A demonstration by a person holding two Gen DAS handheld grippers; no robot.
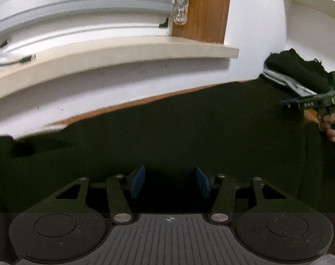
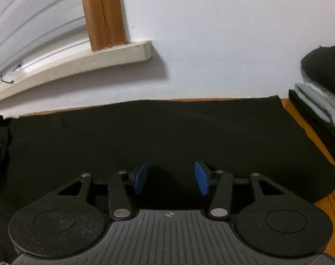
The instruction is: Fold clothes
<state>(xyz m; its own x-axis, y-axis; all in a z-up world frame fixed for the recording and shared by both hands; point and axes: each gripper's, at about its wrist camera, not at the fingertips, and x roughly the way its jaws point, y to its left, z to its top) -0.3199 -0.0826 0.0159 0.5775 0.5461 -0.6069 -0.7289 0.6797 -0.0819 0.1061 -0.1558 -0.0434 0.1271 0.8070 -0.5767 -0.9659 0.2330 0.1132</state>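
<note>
Both tools, left tool [image 1: 170, 182] and right tool [image 2: 171, 178], open and empty over limp black garment [image 2: 167, 132]; you should pinch its near hem.

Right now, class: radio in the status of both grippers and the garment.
Left gripper and right gripper open, nothing gripped. Black garment flat on wooden table. Folded stack right, clear.

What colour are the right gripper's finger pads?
Blue pads, clearest in the right wrist view.
</note>
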